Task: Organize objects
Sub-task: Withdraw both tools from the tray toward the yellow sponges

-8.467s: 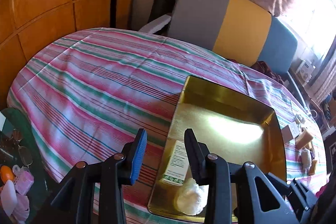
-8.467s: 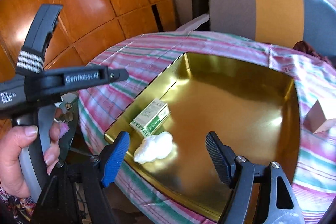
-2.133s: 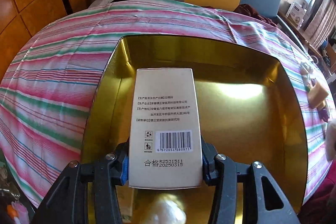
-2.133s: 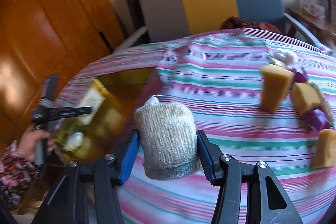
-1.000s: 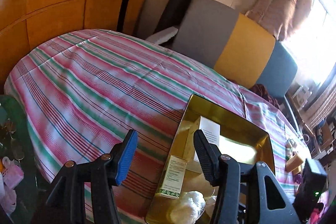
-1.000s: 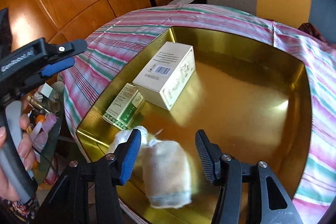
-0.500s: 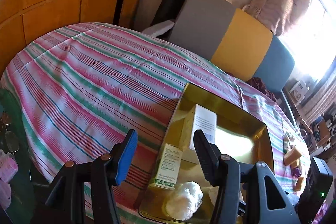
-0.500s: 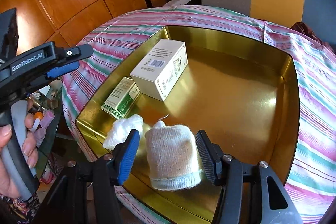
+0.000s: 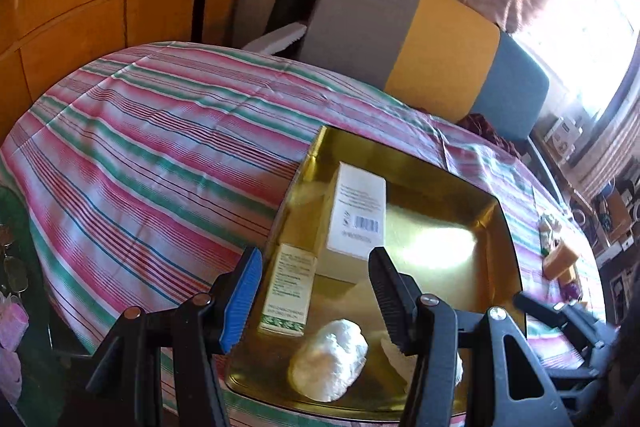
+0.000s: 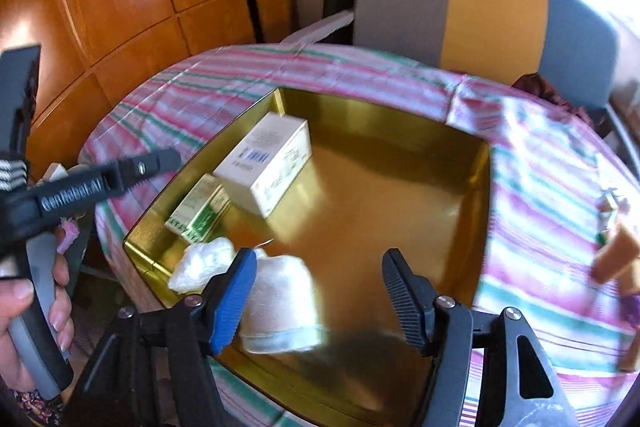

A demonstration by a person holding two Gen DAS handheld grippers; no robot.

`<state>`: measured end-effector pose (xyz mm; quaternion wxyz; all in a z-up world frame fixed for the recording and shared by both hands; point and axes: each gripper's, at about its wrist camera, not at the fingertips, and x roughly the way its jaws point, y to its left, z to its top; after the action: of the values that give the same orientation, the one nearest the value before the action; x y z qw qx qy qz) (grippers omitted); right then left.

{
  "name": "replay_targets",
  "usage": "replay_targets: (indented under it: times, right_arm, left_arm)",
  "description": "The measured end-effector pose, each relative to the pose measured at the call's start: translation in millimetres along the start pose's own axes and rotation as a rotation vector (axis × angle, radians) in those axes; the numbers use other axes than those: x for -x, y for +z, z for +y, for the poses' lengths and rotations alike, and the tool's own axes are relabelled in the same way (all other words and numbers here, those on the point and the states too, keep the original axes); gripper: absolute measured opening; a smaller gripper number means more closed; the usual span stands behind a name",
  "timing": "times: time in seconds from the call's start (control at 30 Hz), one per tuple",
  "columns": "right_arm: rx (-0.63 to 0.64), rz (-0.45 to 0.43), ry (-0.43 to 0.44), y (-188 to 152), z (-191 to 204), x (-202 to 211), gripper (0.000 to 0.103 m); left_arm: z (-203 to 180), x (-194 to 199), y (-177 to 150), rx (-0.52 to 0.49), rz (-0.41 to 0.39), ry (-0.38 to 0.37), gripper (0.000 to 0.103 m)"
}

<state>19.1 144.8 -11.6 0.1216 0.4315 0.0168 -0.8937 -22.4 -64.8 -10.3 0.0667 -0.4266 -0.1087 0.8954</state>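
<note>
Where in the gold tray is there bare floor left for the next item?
The gold tray is bare across its middle and right, from the white box to the right wall. The left edge is crowded: white box, green box, white wad and knitted pouch in a row.

One gold tray (image 10: 486, 187) sits on the worktop (image 9: 140, 155), ahead of the hand-held grippers. Inside it are four things: two boxes, one large white box (image 10: 268, 163) and one small green box (image 10: 200, 207); one white wad (image 10: 200, 265) of what looks like cotton; and one knitted cloth roll (image 10: 280, 299) just in front of the right hand-held gripper (image 10: 316, 301). Off to that gripper's right, outside the tray, lie several tan blocks (image 10: 616, 255), perhaps three, too blurred to count surely. One striped chair (image 10: 480, 11) stands beyond.
</note>
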Motion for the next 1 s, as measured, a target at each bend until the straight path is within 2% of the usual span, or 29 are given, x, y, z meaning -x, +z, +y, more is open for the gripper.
replay_targets:
  times: [0.2,0.43,0.53,0.8,0.9,0.97,1.0]
  right_arm:
    - [0.021,-0.052,-0.108,-4,-23,27,0.07]
    - [-0.063,-0.045,-0.183,-21,-69,46,0.075]
    - [-0.111,-0.031,-0.241,-31,-97,54,0.082]
    - [-0.219,0.033,-0.323,-71,-169,70,0.087]
    - [-0.282,0.048,-0.368,-85,-204,82,0.087]
    - [-0.353,0.048,-0.427,-95,-235,93,0.088]
    - [-0.41,0.044,-0.452,-100,-254,100,0.093]
  left_arm:
    - [-26,-6,-10,-0.052,0.034,-0.043,0.056]
    - [-67,-6,-21,-0.165,0.047,-0.088,0.056]
    - [-85,-7,-26,-0.219,0.056,-0.091,0.056]
    - [-137,-4,-47,-0.348,0.089,-0.173,0.056]
    - [-158,0,-56,-0.403,0.095,-0.206,0.056]
    - [-173,2,-61,-0.433,0.097,-0.227,0.056]
    - [-181,4,-65,-0.451,0.099,-0.243,0.056]
